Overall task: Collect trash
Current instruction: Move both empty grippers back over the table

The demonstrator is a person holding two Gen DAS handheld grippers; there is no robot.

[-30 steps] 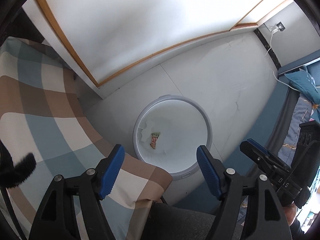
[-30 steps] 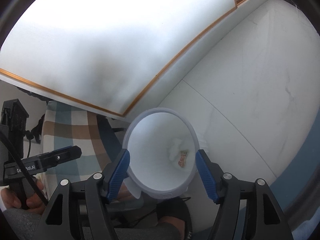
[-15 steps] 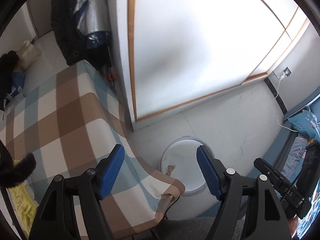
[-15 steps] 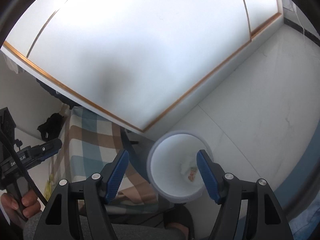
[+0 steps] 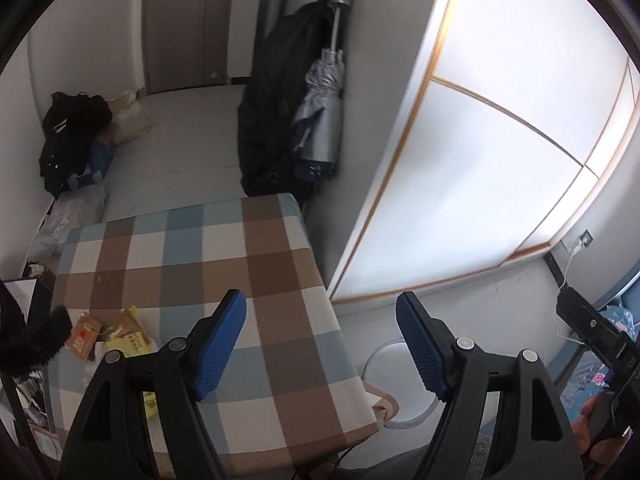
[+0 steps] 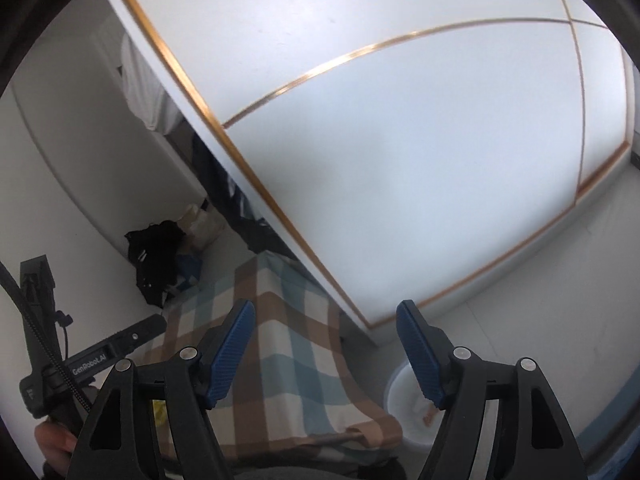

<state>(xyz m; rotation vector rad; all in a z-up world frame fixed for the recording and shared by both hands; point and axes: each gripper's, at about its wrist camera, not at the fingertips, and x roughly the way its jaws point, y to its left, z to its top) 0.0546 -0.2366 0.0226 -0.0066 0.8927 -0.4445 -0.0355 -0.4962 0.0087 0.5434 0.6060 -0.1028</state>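
Both claws empty, jaws opening: left claw (image 5: 320, 344), right claw (image 6: 324, 344). I should approach the wrappers (image 5: 120, 336) on the tabletop (image 5: 248, 264) low, straddling one piece.

"GenRobot.AI" in white on the left gripper (image 6: 105, 359) body, other print unreadable

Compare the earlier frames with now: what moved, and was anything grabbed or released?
Both views swung up from the white bin toward the checkered table, where wrappers now show. The left gripper and right gripper hold nothing, jaws opening slightly. Nothing was grabbed or released. The bin and the trash inside it stayed put.
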